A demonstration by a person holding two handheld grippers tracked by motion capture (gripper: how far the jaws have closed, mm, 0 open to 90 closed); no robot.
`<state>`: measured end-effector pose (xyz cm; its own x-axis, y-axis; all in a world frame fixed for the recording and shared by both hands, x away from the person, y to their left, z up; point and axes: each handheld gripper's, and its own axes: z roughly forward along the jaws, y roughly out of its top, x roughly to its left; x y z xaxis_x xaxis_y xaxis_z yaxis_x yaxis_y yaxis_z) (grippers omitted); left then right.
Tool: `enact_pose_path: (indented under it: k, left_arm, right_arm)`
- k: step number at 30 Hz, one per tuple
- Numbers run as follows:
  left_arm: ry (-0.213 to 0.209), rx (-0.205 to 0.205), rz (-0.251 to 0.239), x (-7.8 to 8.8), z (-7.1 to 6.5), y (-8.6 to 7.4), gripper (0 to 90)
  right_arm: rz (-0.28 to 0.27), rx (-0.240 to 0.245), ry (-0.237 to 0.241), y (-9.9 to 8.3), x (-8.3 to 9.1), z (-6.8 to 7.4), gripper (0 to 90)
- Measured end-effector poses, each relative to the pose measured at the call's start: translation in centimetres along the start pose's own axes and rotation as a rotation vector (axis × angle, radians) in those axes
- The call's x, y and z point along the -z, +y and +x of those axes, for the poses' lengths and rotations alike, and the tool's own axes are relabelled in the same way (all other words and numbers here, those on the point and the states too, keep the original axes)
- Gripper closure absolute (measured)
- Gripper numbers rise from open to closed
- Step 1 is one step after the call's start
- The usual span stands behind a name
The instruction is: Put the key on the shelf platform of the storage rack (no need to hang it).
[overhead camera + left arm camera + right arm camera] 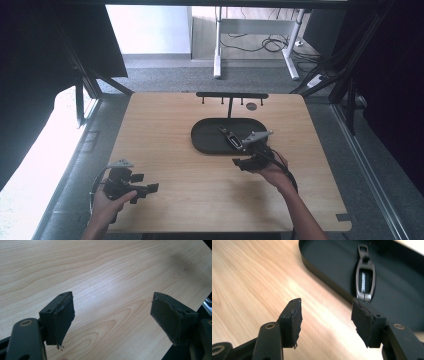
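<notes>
Left hand: it comes in at the bottom left corner and holds the left gripper over the near left part of the table.
Left gripper: its two black jaws stand wide apart, with nothing between them. In the left gripper view you see bare wood in the gap. A thin cable curls from it by the table edge.
Table: light wood with wavy lines. It is bare around the left gripper.
Tray: a black tray with rounded ends, in the middle of the table, a bit toward the far side. In the right gripper view its rim is just past the jaws.
Key fob: a small dark thing with a silver edge and a loop on one end. It lies flat inside the tray, on the right half. In the right gripper view it is just beyond the right jaw and not touching it.
Stand: a thin black bar on a post with little pegs, at the far side of the tray.
Right gripper: it is at the near edge of the tray, just beside the key fob. Its jaws are apart, not as wide as the left one's, and hold nothing.
Right hand: it reaches in from the bottom right and holds the right gripper.
</notes>
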<state>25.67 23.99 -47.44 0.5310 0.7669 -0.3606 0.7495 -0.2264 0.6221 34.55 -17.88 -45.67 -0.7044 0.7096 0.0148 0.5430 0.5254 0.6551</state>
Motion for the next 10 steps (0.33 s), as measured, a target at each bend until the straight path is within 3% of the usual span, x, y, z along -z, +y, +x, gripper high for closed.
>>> enact_pose_path:
  k: [3,10]
  left_arm:
    - [0.007,0.006,0.001,0.0,0.1,0.0,19.5]
    - [0.011,0.008,0.009,-0.3,0.1,0.1,19.6]
  right_arm:
    - [-0.014,-0.006,-0.006,-2.1,0.7,0.3,42.0]
    - [-0.014,0.004,-0.006,-3.1,0.8,0.3,41.4]
